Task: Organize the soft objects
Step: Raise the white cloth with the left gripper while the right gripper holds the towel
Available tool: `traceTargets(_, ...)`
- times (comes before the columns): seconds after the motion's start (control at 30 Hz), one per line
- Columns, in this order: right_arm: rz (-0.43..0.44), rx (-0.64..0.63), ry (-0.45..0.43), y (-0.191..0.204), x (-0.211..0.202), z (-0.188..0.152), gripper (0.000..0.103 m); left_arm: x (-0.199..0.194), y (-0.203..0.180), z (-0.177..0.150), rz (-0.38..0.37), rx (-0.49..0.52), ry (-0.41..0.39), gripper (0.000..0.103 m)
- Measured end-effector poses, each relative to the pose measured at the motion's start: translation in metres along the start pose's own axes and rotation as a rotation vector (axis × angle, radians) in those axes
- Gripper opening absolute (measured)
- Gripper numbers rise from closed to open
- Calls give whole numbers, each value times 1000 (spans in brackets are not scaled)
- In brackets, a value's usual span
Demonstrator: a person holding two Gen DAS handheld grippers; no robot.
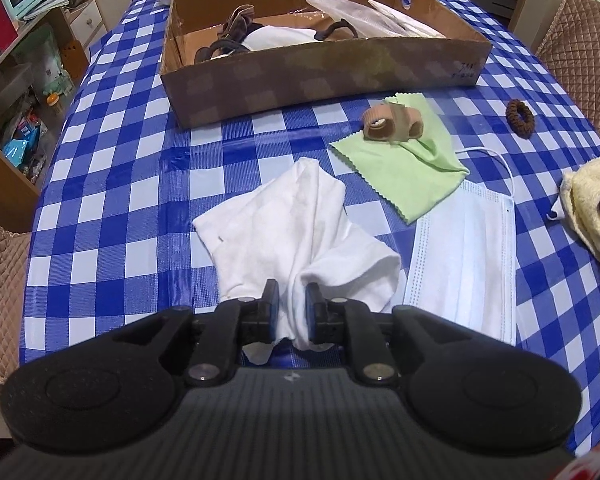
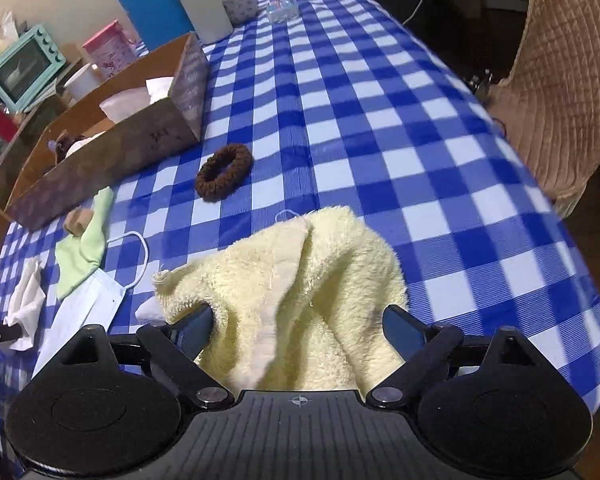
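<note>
Both wrist views look steeply down, close over the checked table (image 1: 140, 168), sharing the cardboard box (image 2: 112, 148).

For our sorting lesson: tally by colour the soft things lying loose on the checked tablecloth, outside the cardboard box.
White crumpled cotton cloth: 1
Pale yellow fluffy towel: 1
Light green square wiping cloth: 1
Pale blue pleated face mask: 1
Dark brown ring scrunchie: 1
Tan looped band: 1
Total: 6

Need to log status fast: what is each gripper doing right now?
Left gripper: nearly closed on the white cloth.
Right gripper: open, yellow towel lying loose between its fingers.
</note>
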State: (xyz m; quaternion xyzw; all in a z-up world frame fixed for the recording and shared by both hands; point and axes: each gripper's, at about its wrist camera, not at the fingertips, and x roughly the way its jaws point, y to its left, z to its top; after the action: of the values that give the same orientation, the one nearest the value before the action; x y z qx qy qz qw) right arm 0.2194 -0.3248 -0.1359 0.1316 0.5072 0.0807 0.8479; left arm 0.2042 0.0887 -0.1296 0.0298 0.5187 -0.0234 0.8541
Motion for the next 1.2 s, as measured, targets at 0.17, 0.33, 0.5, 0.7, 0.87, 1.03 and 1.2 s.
traceTargets(0.17,-33,-43,-11,15,8,-4,90,3,2,3,-3,12,-7,41)
traceTargets(0.33,-85,-111,-16,33,17,-11,87,17,3,7,-8,12,6,41)
traceTargets(0.5,-81,-151,-24,38,14,-12,60,20,0,11,4,45,-7,37)
traceTargets(0.7,-71,-150,-40,38,9,-14,34,20,1,13,10,57,-15,23)
traceTargets(0.87,-54,-165,-53,42,5,-15,27,17,1,11,8,57,-23,12)
traceTargets(1.03,13,-186,-99,53,-8,-12,25,4,3,9,8,50,-51,9)
traceTargets(1.2,77,-220,-179,71,-30,2,24,-22,10,12,24,47,-114,9)
